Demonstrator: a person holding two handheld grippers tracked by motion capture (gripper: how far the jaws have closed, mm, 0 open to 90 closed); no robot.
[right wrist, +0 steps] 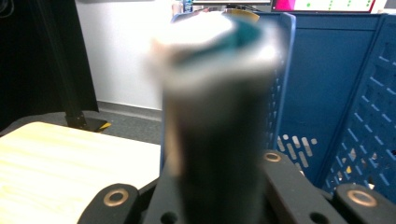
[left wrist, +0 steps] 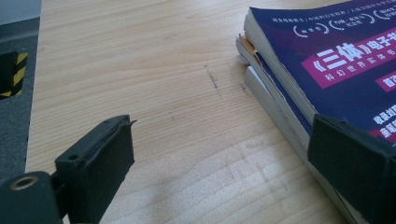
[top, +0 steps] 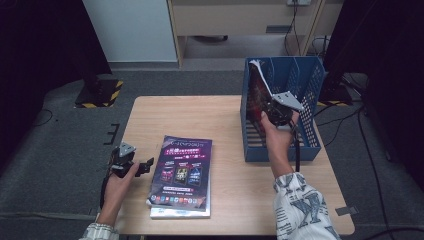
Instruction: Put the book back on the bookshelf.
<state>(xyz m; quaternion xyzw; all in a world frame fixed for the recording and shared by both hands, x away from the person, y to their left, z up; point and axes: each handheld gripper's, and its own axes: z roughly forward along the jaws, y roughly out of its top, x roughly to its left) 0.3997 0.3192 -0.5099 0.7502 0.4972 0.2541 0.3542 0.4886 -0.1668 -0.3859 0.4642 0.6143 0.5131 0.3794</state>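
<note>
Right hand-held gripper is clamping a dark-covered book on edge and holding it upright at the left compartment of the blue file rack, at the right side of the table; judging by this, the filing step is in hand, the book partly in. Left hand-held gripper is resting near the left table edge, jaws standing wide with nothing between, just beside the stack of books lying flat. Next move likely is calling for lowering the book fully into the slot, then loosening the grip without tipping it
</note>
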